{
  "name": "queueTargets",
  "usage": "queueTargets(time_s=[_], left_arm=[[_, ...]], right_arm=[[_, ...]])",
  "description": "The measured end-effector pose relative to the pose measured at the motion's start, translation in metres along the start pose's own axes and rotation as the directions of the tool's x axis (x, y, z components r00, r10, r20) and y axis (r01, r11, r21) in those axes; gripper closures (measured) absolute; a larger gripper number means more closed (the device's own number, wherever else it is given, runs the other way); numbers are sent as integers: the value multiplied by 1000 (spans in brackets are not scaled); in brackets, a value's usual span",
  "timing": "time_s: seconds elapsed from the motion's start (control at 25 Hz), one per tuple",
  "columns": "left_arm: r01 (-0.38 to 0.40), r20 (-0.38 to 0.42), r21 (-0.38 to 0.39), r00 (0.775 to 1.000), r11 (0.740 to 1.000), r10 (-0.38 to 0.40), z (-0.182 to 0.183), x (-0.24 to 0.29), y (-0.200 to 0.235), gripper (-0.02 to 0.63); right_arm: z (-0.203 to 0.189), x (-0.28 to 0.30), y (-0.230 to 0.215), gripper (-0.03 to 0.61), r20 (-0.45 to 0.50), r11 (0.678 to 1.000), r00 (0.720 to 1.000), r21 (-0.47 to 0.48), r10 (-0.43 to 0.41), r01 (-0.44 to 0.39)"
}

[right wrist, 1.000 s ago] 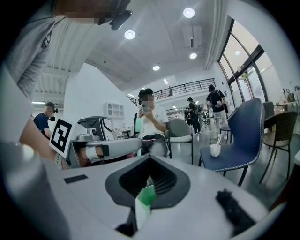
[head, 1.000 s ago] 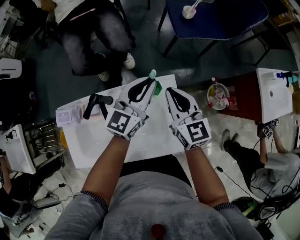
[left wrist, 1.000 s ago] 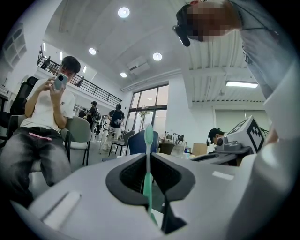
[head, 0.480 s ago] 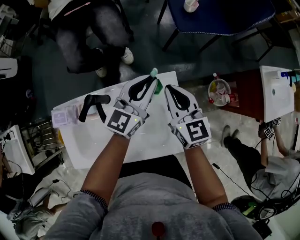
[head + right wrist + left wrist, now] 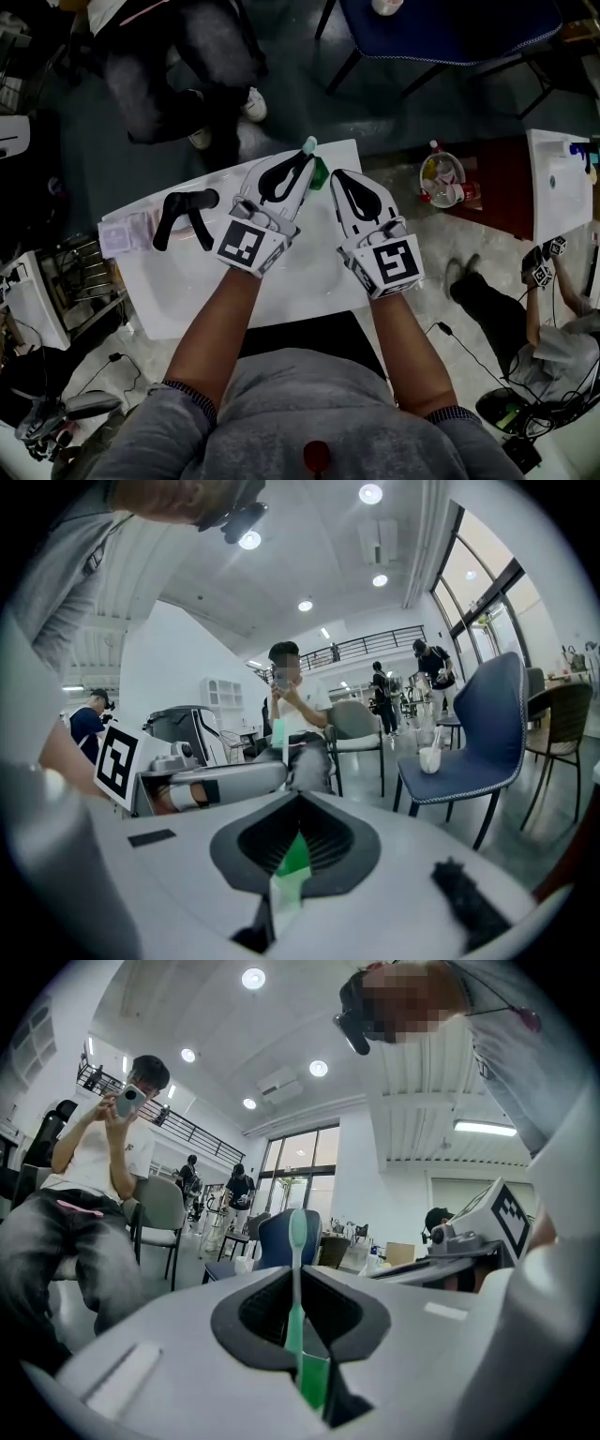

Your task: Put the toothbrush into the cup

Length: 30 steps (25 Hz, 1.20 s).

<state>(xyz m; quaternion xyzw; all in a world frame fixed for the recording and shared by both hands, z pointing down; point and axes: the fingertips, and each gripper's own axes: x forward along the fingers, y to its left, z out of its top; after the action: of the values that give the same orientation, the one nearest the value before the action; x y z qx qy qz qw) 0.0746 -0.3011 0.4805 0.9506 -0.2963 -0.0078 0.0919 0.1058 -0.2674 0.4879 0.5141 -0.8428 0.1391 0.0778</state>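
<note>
Holds in the left gripper (image 5: 298, 1271) a green toothbrush (image 5: 297, 1241), jaws pressed together on its thin neck, bristle head standing upright past the tips and the broader handle running back down into the slot. Holds the right gripper (image 5: 300, 797) just beside it, level and parallel, jaws closed tip to tip with nothing reaching out beyond them; shows only a green sliver (image 5: 292, 860) low in the seam, too little of it to tell what it is or whether it is gripped. Shows in the head view a small green patch (image 5: 320, 174) between the two sets of tips, touching the left one; cannot tell whether cup or handle. Hovers both over the far edge of a white sink counter (image 5: 187, 281), with a black faucet (image 5: 178, 214) off to the left of the left gripper. Faces, well ahead of the right gripper, a blue chair (image 5: 478, 742) bearing a white cup (image 5: 429, 758), and ahead of the left one a seated person (image 5: 84, 1194) with a phone raised.
</note>
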Motion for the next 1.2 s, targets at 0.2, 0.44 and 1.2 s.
queueTargets(time_s=[0.2,0.44,1.2], left_arm=[[1,-12,-6,1000,1000,-1,-9,0,0,578],[0,-26,2,1000,1000,0,-20,1,0,578],[0,-78,26,997,1000,2,-44,5,2,578]], right_arm=[[-9,1,0,569,-12,1000,1000,13,-1,1],[-15,6,2,569,-19,1000,1000,18,9,-9],[-32,11,2,569,-45,999,999,45,10,-8]])
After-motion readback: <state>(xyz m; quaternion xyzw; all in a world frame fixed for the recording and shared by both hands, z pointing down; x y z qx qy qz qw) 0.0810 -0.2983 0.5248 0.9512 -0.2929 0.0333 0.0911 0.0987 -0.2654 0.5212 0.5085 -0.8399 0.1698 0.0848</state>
